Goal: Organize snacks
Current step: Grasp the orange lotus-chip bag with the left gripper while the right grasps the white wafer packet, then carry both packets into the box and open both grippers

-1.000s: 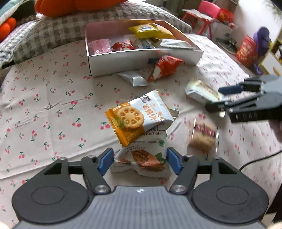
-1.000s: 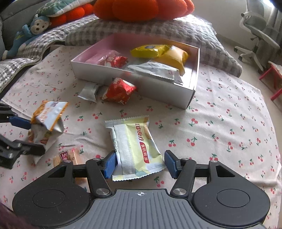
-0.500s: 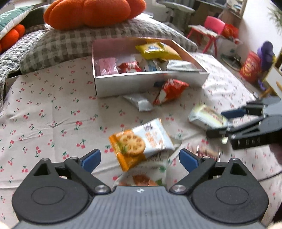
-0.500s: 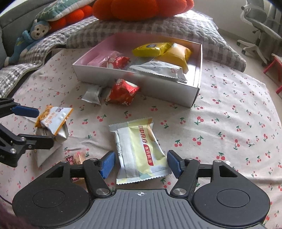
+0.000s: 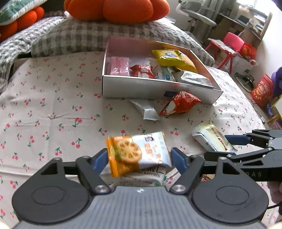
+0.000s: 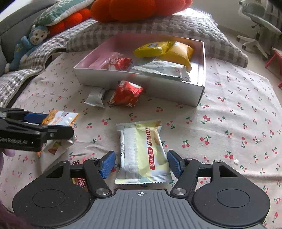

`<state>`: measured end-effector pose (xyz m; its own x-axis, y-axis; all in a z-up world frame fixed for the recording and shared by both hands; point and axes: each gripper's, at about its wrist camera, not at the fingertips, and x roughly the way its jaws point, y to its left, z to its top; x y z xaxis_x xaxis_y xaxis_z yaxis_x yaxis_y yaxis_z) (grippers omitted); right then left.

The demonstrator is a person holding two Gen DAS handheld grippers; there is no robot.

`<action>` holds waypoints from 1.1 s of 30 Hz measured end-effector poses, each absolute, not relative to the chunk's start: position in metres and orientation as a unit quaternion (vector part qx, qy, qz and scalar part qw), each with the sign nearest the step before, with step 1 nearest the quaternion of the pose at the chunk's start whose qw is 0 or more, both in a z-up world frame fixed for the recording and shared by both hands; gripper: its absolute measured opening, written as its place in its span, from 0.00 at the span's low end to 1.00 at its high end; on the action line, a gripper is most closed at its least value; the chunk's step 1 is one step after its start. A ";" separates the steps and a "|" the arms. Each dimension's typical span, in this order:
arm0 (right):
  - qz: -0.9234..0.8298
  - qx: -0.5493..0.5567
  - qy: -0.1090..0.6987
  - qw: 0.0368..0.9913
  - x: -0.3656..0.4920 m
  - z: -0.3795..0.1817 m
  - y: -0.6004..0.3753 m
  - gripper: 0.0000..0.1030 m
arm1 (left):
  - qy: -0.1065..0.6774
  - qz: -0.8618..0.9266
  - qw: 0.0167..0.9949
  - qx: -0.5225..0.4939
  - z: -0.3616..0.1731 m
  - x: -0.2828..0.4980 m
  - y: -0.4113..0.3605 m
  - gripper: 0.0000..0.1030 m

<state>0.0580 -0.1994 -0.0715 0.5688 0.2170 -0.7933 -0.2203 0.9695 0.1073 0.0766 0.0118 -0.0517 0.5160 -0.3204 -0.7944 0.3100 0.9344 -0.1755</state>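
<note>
My left gripper (image 5: 139,161) is closing; its blue pads press both ends of an orange-and-white cracker packet (image 5: 137,155), held tilted just above a walnut-kernel packet (image 5: 146,178). In the right wrist view that gripper (image 6: 60,123) shows at the left with the cracker packet (image 6: 60,118) between its fingers. My right gripper (image 6: 141,165) stands open around a pale yellow packet (image 6: 142,151) lying flat on the cherry-print sheet, with a gap at the left pad. The white box (image 5: 158,89) holds several snacks.
A red packet (image 5: 179,104) and a silver packet (image 5: 146,109) lie against the box's front wall. A small brown packet (image 6: 79,183) lies under my right gripper's left finger. Behind the box are a grey checked pillow (image 5: 88,35) and an orange plush (image 5: 116,10).
The left jaws spread wide, then came in onto the cracker packet, which now sits between the pads, off the walnut packet. The right gripper has hardly moved around the yellow packet.
</note>
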 end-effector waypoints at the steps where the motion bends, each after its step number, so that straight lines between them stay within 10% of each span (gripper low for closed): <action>1: 0.124 -0.005 0.445 0.887 0.057 -0.072 -0.199 0.61 | 0.458 -0.180 0.871 -0.008 -0.051 0.076 0.012 0.68; 33: 0.127 0.037 0.426 0.895 0.061 -0.050 -0.208 0.43 | 0.420 -0.178 0.882 -0.121 -0.025 0.083 0.042 0.11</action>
<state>0.0613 -0.2080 -0.0503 0.6047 0.2579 -0.7535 -0.1957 0.9652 0.1733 0.0832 0.0416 -0.0252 0.5841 -0.4151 -0.6975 0.2120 0.9075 -0.3626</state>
